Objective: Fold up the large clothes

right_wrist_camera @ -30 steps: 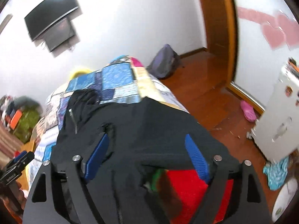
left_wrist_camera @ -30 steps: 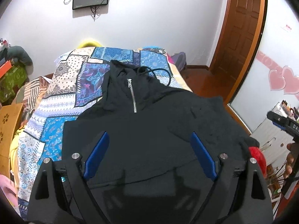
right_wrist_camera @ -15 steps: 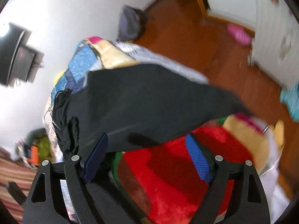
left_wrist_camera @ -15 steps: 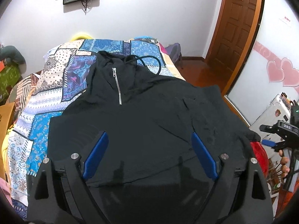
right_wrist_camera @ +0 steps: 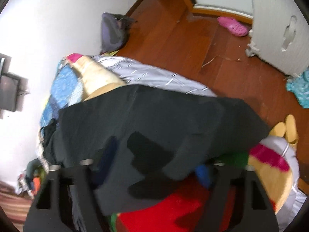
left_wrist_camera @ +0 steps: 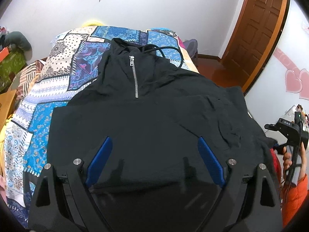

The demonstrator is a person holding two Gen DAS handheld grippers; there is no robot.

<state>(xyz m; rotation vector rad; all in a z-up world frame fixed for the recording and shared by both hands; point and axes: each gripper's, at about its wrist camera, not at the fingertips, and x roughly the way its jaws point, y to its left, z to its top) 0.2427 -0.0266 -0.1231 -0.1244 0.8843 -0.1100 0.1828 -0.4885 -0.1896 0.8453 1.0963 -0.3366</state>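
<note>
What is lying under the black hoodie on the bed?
The black hoodie lies on a patchwork bedspread. At its right edge, red plush fabric shows beneath it. The cloth hides whatever lies under the middle of it.

The left wrist camera looked forward between its gripper's two blue fingers [left_wrist_camera: 100, 160], from above the foot of the bed [left_wrist_camera: 38, 100], facing the far white wall [left_wrist_camera: 164, 5] and wooden door [left_wrist_camera: 256, 29]. It sat close over the hem of a black hoodie [left_wrist_camera: 150, 116], whose full length it saw. The right wrist camera, tilted and blurred, looked down over the bed's side toward the wooden floor [right_wrist_camera: 193, 44], very near the hoodie's edge [right_wrist_camera: 154, 116]. Both views shared the hoodie and the patchwork bedcover [right_wrist_camera: 63, 85].
</note>
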